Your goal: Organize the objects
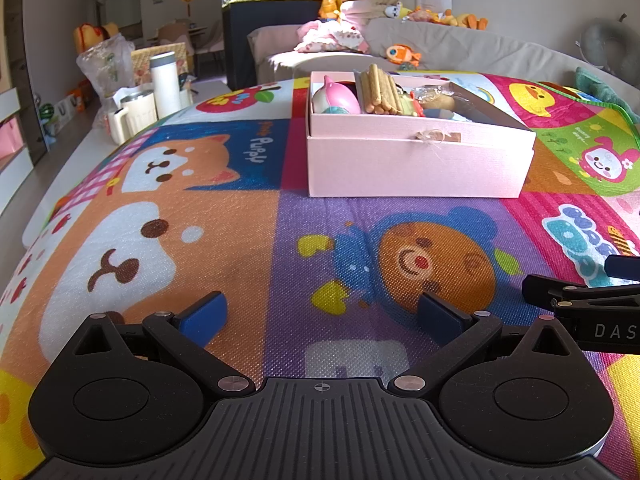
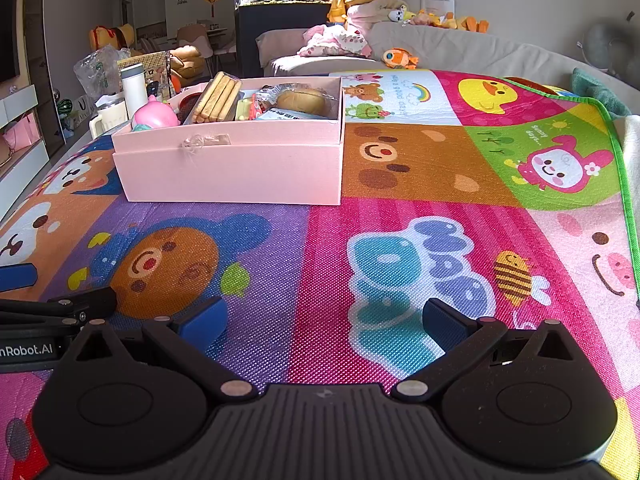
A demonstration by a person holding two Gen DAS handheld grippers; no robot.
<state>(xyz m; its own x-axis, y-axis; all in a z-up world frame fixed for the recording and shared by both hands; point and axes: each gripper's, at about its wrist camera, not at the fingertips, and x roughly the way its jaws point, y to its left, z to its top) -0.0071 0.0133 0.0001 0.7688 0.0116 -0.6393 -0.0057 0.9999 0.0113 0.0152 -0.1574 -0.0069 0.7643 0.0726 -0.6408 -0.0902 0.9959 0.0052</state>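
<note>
While both tongs hang low over the play mat [image 1: 240, 216], nothing is in them. The left tongs [image 1: 322, 314] are wide apart and empty, and the right tongs [image 2: 324, 320] are wide apart and empty too. They sit side by side, close together, both pointing forward at the far end of the mat, flat and level.

Farther off on the mat sits the pink box [image 1: 416, 164]. It is open, so things can drop in from the top. A pink toy [image 1: 336, 98] lies at its left end, a pack of long biscuits [image 1: 380, 90] rests next to it, and a round bun in a clear bag [image 2: 306, 100] lies more to the right. The things look already packed together, I think so they stay tidy in one place.

No loose things show on the near mat, so the job looks almost done.
</note>
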